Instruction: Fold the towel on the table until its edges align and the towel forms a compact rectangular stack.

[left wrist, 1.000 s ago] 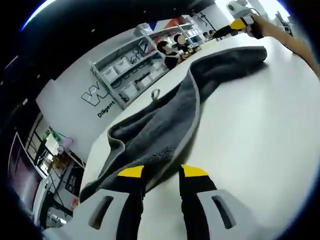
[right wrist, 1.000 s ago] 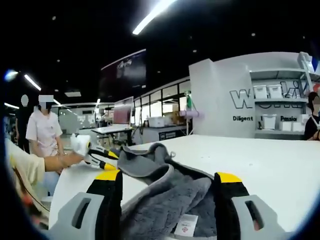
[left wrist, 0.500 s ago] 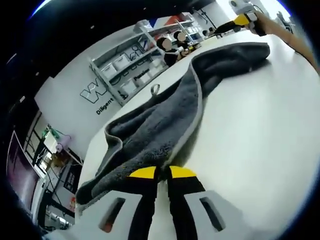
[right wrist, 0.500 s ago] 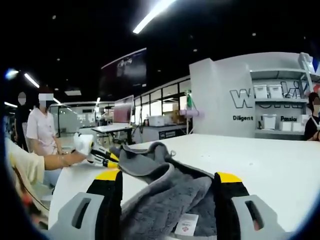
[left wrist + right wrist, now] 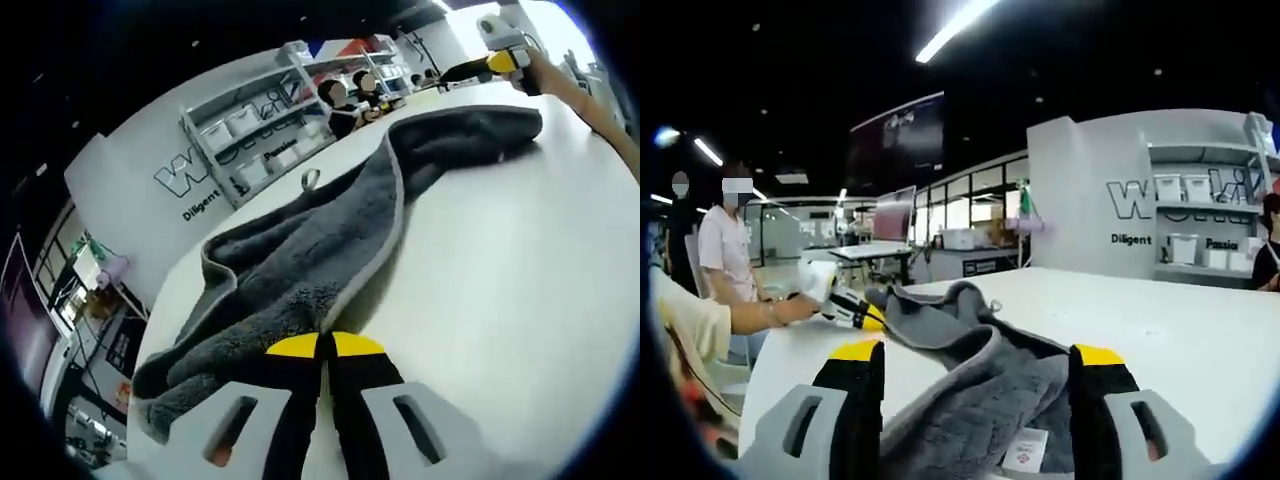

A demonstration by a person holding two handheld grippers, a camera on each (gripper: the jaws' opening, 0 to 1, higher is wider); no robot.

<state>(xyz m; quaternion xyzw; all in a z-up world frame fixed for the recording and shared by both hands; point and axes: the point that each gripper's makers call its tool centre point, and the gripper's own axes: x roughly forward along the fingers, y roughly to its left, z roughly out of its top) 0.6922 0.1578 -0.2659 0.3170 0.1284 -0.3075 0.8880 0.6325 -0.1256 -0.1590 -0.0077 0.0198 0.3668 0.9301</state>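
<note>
With the left gripper (image 5: 325, 345) pinched shut on one end of the grey towel (image 5: 330, 235) strewn lengthwise on the white table (image 5: 500, 260), and the right gripper (image 5: 975, 352) straddling the other end wide open, close it before lifting both ends level.

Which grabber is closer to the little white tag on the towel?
The right gripper. The white tag lies between its open jaws, on the grey towel. The left gripper is shut on the towel's far end.
</note>
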